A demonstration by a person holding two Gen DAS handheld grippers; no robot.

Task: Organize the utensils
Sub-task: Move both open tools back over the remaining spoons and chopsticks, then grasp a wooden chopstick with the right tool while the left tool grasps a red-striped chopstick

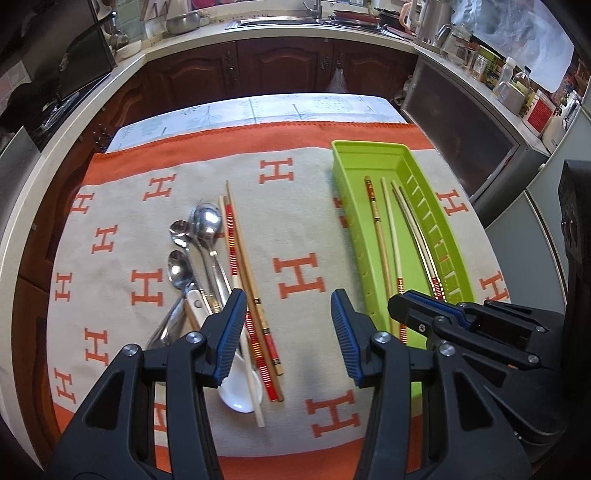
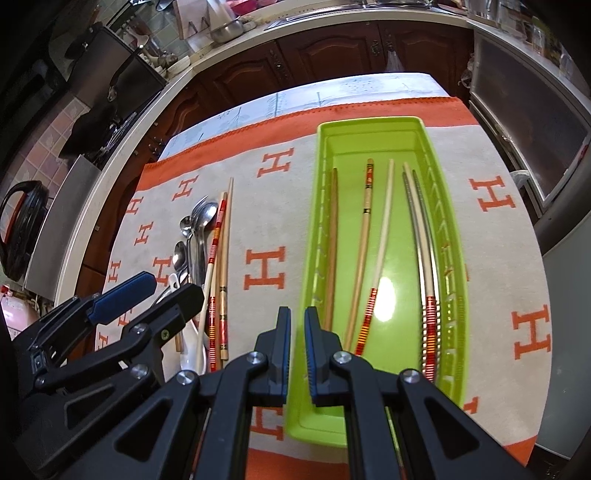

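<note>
Several chopsticks [image 2: 364, 254] lie in my green tray [image 2: 369, 123]; loose chopsticks [image 1: 240, 266] and spoons [image 1: 201, 236] remain on cloth. Left gripper [image 1: 288, 336] spread wide, right gripper [image 2: 297, 354] nearly closed, empty.

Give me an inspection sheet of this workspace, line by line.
Surface: table under a beige and orange H-pattern cloth.
Job's things: green tray holds several chopsticks; more chopsticks, metal spoons and a white spoon lie loose on the cloth.
Clutter: nothing seen on the cloth.
Grippers: left gripper open, empty; right gripper nearly shut, a narrow gap, holding nothing, above the tray's near end.
Cables: nothing seen.
Surroundings: kitchen counter with sink, pots, jars; dark wooden cabinets.
</note>
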